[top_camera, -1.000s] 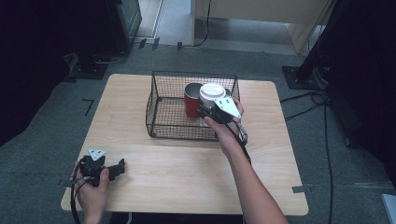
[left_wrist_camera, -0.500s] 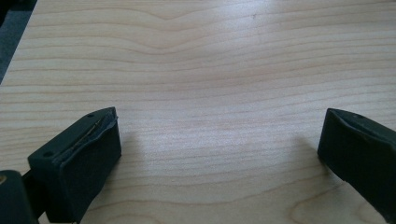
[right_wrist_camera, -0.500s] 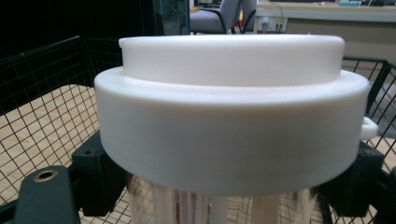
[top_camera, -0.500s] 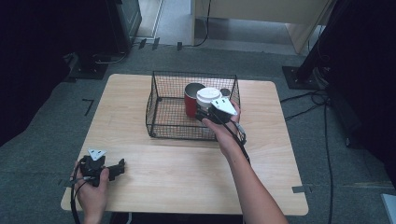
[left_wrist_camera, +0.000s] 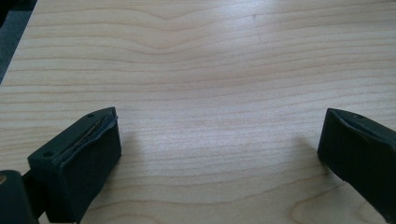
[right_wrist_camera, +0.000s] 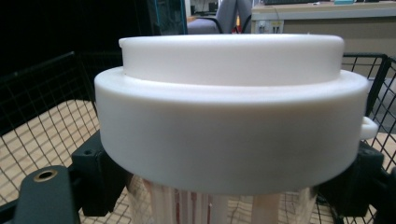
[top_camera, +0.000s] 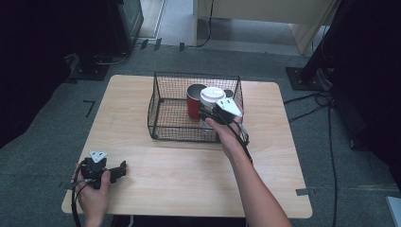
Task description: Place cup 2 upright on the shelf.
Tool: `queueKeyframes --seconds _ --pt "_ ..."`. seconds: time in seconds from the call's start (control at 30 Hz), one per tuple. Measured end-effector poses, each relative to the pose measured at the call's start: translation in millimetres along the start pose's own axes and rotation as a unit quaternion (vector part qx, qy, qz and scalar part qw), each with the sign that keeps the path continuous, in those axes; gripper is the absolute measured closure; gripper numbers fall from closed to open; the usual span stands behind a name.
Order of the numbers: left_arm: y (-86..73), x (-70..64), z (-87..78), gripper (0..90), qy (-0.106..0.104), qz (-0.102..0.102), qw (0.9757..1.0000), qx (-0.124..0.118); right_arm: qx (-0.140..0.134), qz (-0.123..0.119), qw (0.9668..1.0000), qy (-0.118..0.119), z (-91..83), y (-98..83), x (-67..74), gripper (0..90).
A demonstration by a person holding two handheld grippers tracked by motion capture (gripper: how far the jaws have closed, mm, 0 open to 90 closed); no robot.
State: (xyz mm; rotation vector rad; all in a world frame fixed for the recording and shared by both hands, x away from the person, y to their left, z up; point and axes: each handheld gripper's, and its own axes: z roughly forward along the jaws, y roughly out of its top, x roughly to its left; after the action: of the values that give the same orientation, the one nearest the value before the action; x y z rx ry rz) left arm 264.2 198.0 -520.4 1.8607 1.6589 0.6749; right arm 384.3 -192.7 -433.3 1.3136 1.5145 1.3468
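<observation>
wooden table: right hand-held gripper clamps white-lidded cup inside wire basket.

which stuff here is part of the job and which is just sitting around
In the job:
- lidded cup, gripped under its lid by the right tool
- wire basket, cup inside it

Lying about:
- red mug in the basket
- left tool, open over bare table

In the right gripper view the cup is running off the bottom edge, its lid covering most of its body, so any print stays unreadable. In the high view the right gripper is hiding the cup's lower part, and a dark thing behind it in the basket is too hidden to identify.
</observation>
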Motion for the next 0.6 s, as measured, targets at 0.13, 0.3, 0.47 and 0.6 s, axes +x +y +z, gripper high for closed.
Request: queueKeyframes --seconds 0.13,0.3,0.47,0.6 --pt "0.0 0.0 0.0 0.0 0.0 0.0 1.0 0.0 0.006 0.0 1.0 -0.001 1.3 -0.7 1.3 15.8" --pt "0.0 0.1 0.0 0.0 0.0 0.0 1.0 0.0 0.018 -0.013 0.9997 -0.007 2.4 -6.4 1.7 15.8" --pt "0.0 0.0 0.0 0.0 0.0 0.0 1.0 0.0 0.014 -0.017 0.9997 -0.006 0.6 -10.0 1.0 15.7" --pt "0.0 0.1 0.0 0.0 0.0 0.0 1.0 0.0 0.013 -0.027 0.9995 -0.004 -2.8 -11.8 3.2 15.6"
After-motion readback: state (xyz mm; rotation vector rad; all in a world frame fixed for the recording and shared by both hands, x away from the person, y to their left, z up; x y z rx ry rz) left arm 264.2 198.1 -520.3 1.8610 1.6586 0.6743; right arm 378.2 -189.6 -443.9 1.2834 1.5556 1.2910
